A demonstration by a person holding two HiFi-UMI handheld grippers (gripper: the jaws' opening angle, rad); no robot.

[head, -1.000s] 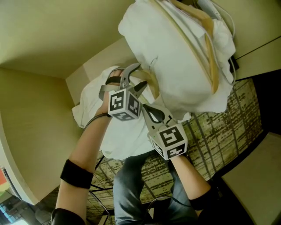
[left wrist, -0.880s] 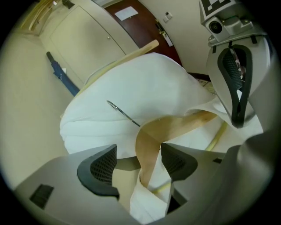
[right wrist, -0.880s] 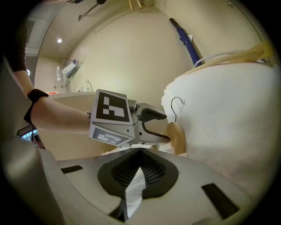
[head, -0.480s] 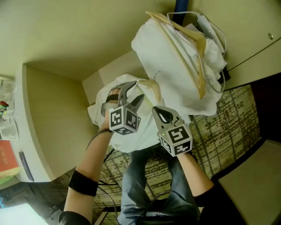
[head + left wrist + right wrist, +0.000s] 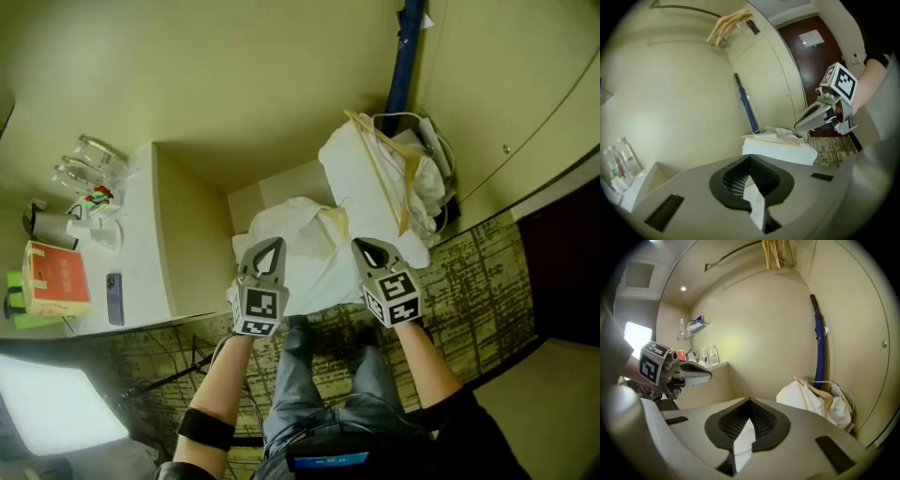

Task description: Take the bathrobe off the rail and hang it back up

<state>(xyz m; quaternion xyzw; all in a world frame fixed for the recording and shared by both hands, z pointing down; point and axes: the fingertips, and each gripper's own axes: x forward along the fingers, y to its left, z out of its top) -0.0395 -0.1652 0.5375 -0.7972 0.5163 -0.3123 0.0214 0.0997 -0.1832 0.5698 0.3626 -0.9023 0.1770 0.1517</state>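
Note:
The white bathrobe (image 5: 302, 255) hangs bunched between my two grippers, lifted off the floor. My left gripper (image 5: 265, 246) has just closed, and a fold of the robe (image 5: 755, 202) is pinched between its jaws. My right gripper (image 5: 367, 246) is shut on another fold (image 5: 743, 441). The two grippers stand side by side, a hand's width apart. High above, the rail (image 5: 736, 254) carries bare wooden hangers (image 5: 773, 253); the left gripper view shows the same hangers (image 5: 732, 24). In each gripper view the other gripper shows to the side.
A pile of white cloth with wooden hangers (image 5: 384, 183) lies on the floor by a blue umbrella (image 5: 409, 52) in the corner. A counter (image 5: 141, 244) at left holds glasses, an orange box and a phone. Patterned carpet (image 5: 469, 281) and my legs are below.
Both grippers rose, lifting the robe, and the pile on the floor now lies farther below. The left gripper's jaws, spread before, are now closed on the cloth.

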